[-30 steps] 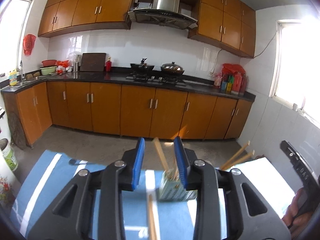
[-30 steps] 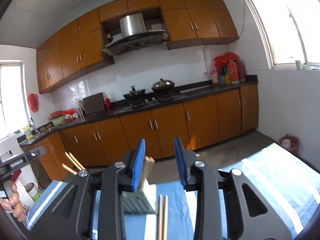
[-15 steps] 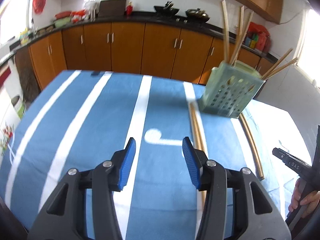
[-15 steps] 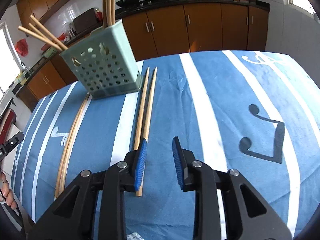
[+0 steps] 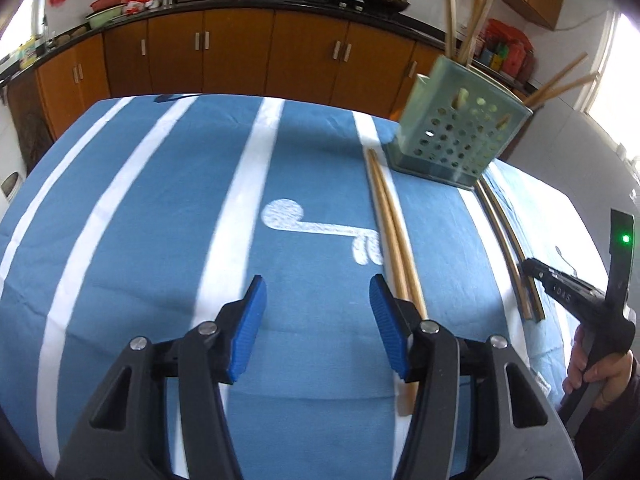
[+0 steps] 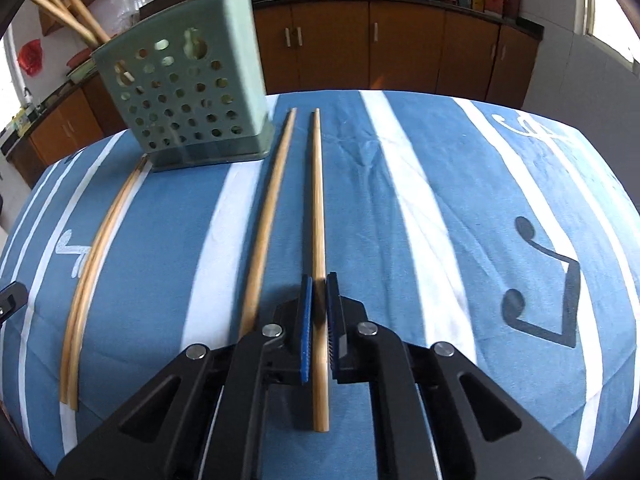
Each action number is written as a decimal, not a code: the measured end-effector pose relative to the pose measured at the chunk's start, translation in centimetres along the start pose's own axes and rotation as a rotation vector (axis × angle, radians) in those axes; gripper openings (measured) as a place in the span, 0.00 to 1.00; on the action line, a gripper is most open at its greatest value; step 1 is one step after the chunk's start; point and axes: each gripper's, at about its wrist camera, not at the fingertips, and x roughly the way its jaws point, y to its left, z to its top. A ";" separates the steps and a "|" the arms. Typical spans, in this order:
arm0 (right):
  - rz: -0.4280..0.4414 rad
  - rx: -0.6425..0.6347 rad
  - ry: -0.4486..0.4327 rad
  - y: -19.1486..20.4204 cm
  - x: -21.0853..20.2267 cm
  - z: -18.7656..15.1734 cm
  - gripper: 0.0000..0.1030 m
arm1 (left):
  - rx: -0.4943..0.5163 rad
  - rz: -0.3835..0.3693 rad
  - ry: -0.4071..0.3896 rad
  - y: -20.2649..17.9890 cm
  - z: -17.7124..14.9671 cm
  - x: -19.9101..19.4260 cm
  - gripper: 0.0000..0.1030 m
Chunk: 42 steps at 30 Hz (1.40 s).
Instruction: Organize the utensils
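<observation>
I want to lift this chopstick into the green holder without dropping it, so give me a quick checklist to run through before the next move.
1. Right gripper shut on one chopstick only: ok.
2. Neighbouring chopstick outside the fingers: ok.
3. Grip near the chopstick's middle: not ok; it sits toward the near end.
4. Green holder upright on the cloth: ok.
5. Room left inside the holder: cannot tell.
6. Left gripper clear of the path: ok; it is opening, nothing between its fingers, beside the other pair.

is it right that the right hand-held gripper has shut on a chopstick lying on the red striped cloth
Not quite: the cloth is blue with white stripes, not red. The right wrist view shows the right hand-held gripper shut on a chopstick lying on it.
</observation>
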 end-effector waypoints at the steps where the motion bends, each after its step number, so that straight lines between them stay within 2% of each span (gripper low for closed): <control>1: -0.033 0.032 -0.005 -1.0 0.0 0.0 0.07 | 0.015 -0.012 0.010 -0.5 -0.1 0.3 0.51; 4: -0.095 0.151 -0.006 -4.4 -0.1 0.3 0.07 | 0.050 -0.038 0.032 -1.9 -0.3 1.0 0.46; 6: -0.102 0.185 -0.006 -5.6 -0.1 0.2 0.07 | 0.072 -0.049 0.052 -2.8 -0.5 1.6 0.40; 12: -0.112 0.152 -0.014 -5.5 -0.4 -0.2 0.07 | 0.121 -0.046 0.093 -4.7 -1.0 3.0 0.28; 15: -0.107 0.151 -0.016 -5.4 -0.6 -0.3 0.07 | 0.142 -0.018 0.118 -5.2 -1.3 3.9 0.17; 18: -0.104 0.139 -0.017 -5.3 -0.7 -0.4 0.07 | 0.173 0.030 0.100 -5.6 -1.4 4.0 0.09; 20: -0.086 0.125 -0.017 -5.1 -0.6 -0.3 0.07 | 0.155 0.038 0.098 -5.2 -1.0 4.2 0.08; 25: -0.022 0.068 -0.019 -3.8 -0.3 -0.1 0.07 | 0.090 0.135 0.071 -1.7 1.3 4.9 0.08; 31: -0.048 0.012 -0.036 -2.5 -0.1 0.0 0.08 | 0.072 0.172 0.044 1.7 3.0 5.4 0.11; 33: -0.047 0.011 -0.043 -2.6 -0.1 -0.1 0.08 | 0.086 0.178 0.028 1.9 2.9 5.4 0.19; 36: -0.054 0.003 -0.046 -2.5 -0.2 -0.2 0.08 | 0.106 0.190 -0.006 1.6 2.3 5.3 0.20; 40: -0.057 0.001 -0.046 -2.5 -0.1 -0.1 0.08 | 0.089 0.192 -0.007 1.8 2.3 5.2 0.25; 42: -0.051 0.007 -0.045 -2.5 -0.1 -0.1 0.08 | 0.079 0.219 -0.007 1.9 2.4 5.3 0.36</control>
